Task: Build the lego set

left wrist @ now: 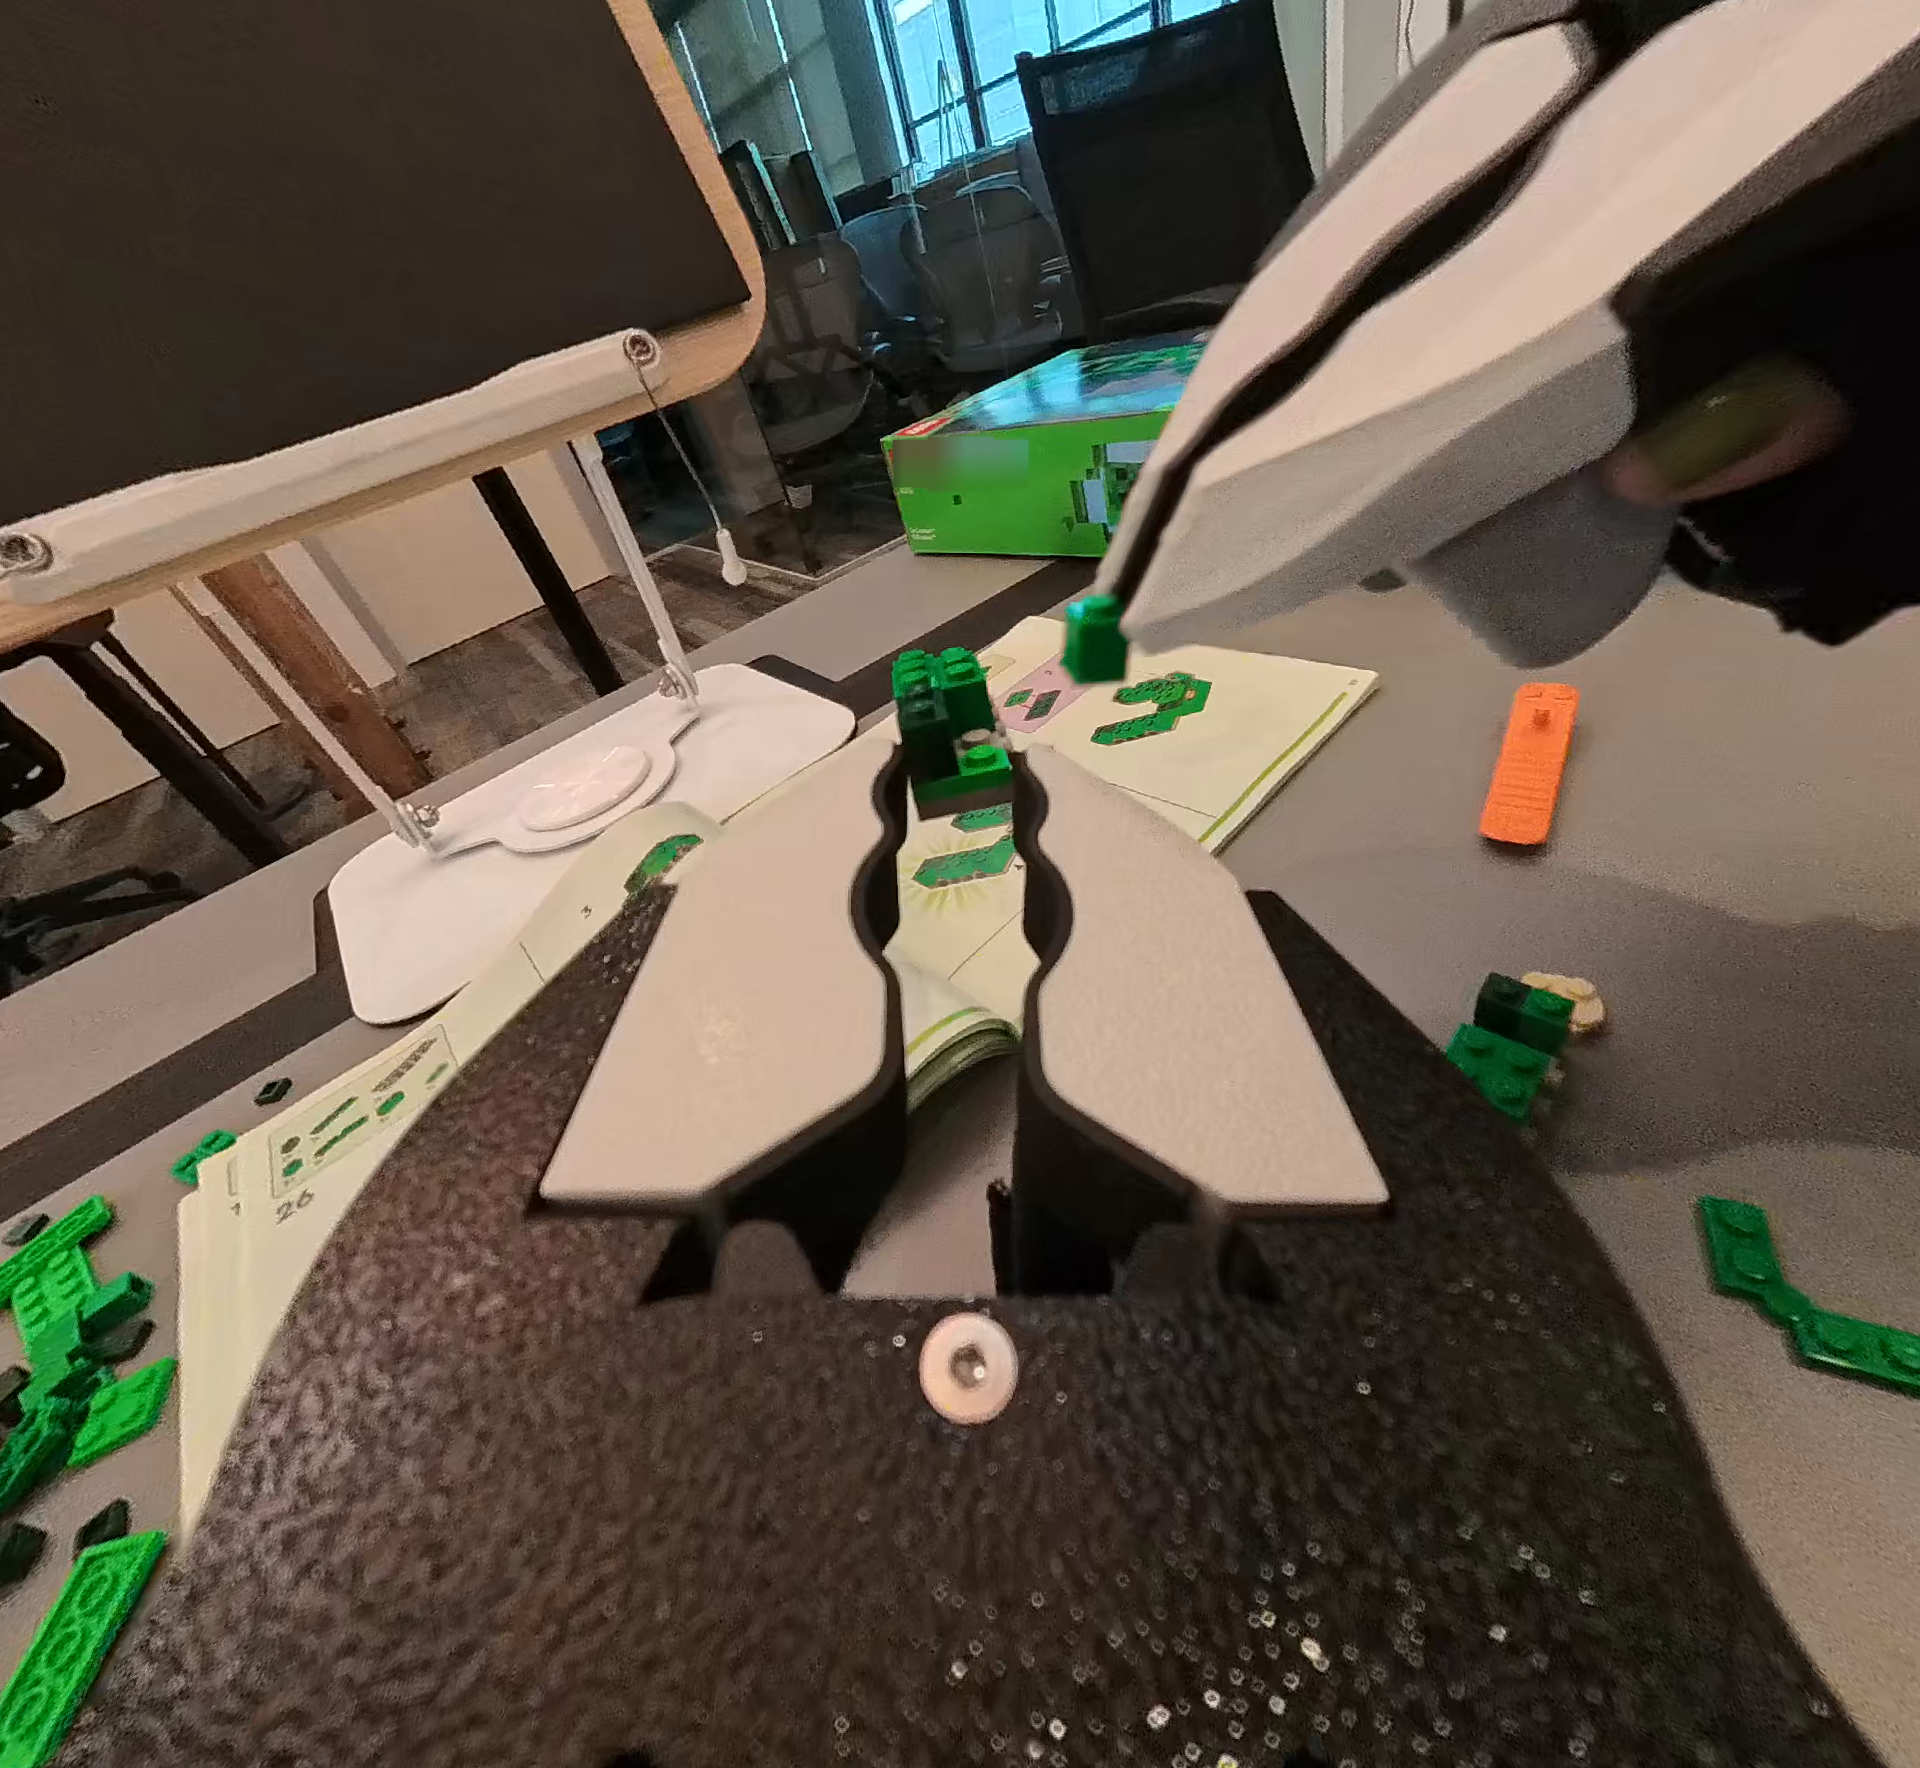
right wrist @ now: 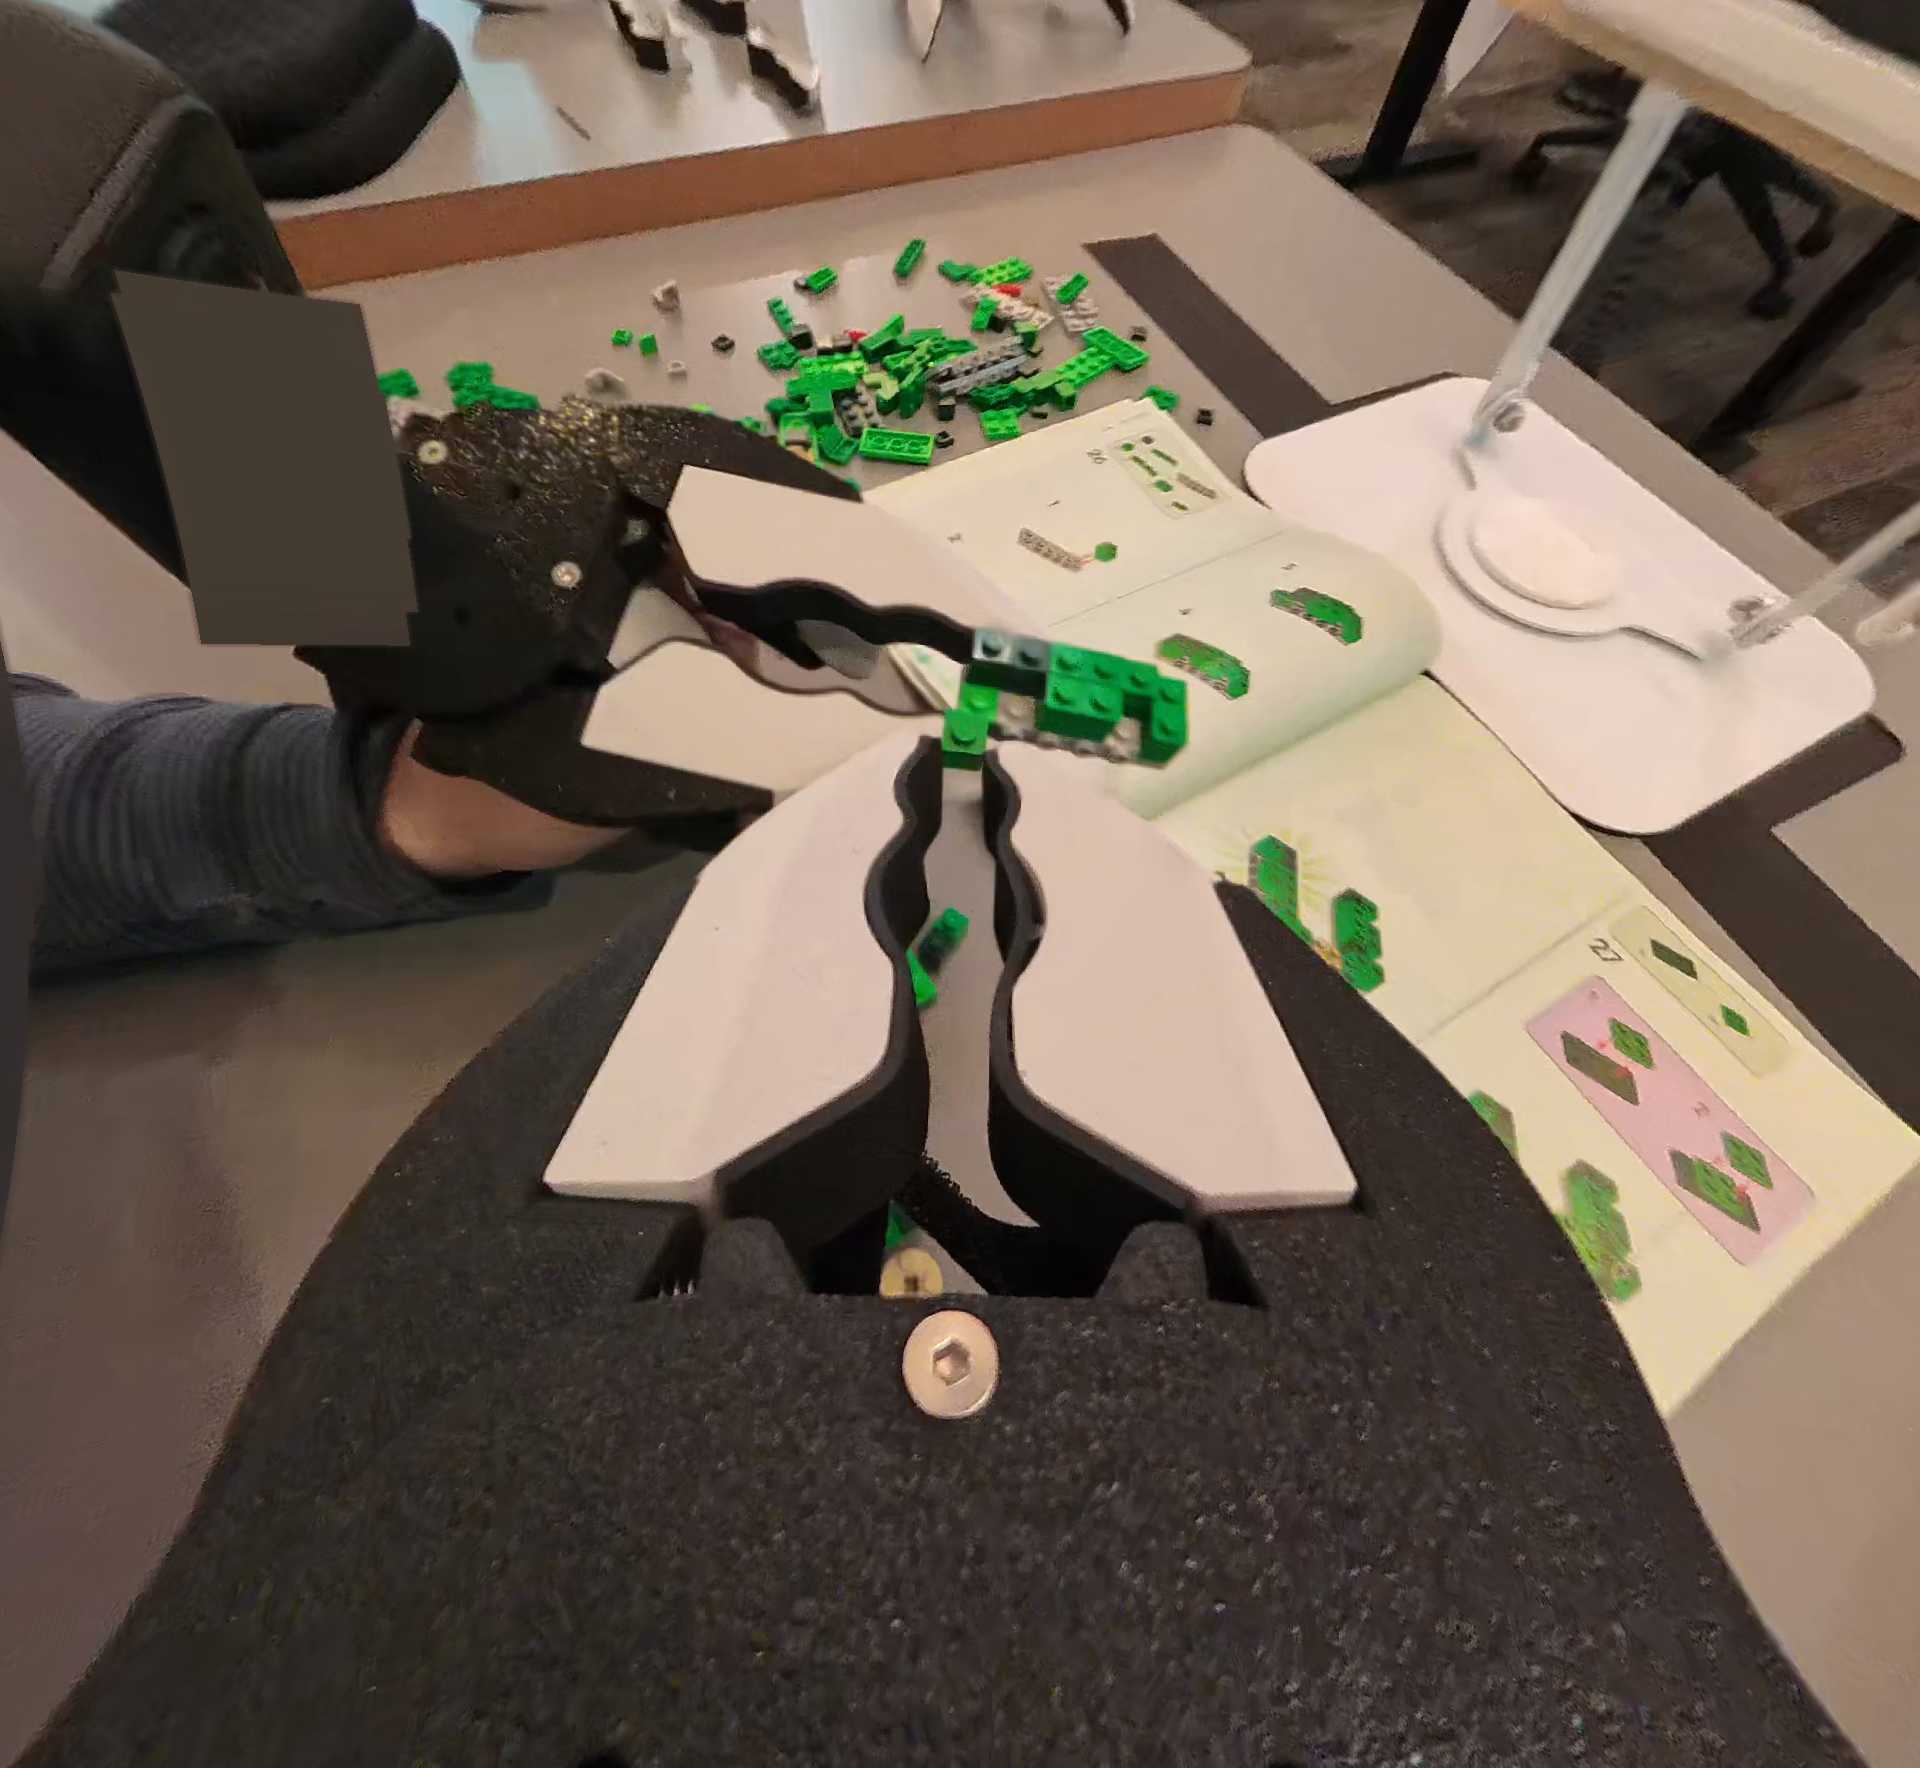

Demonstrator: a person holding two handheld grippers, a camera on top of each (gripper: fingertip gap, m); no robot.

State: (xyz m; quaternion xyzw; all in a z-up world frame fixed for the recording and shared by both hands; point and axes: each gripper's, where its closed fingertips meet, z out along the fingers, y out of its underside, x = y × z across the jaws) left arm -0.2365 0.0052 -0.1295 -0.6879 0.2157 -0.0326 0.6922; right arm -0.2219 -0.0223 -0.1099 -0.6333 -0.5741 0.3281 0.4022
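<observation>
My left gripper [left wrist: 961, 768] is shut on a green and dark brick assembly [left wrist: 948, 719] and holds it above the open instruction booklet [left wrist: 1226, 742]. My right gripper [left wrist: 1114, 598] comes in from the upper right, shut on a small green brick [left wrist: 1093, 640], a little above and to the right of the assembly, apart from it. In the right wrist view, my right gripper [right wrist: 961, 768] pinches the small green brick [right wrist: 966, 733] right beside the assembly [right wrist: 1091, 695], which the left gripper [right wrist: 961, 669] holds from the left.
A pile of loose green and grey bricks [right wrist: 914, 368] lies beyond the booklet [right wrist: 1195, 555]. An orange brick separator [left wrist: 1532, 762], a small green sub-assembly [left wrist: 1517, 1032], green plates [left wrist: 1787, 1303], the set's green box [left wrist: 1029, 461] and a white stand base [left wrist: 582, 814] are on the grey table. From either gripper's tips it is about 20 cm to the orange brick separator [left wrist: 1532, 762].
</observation>
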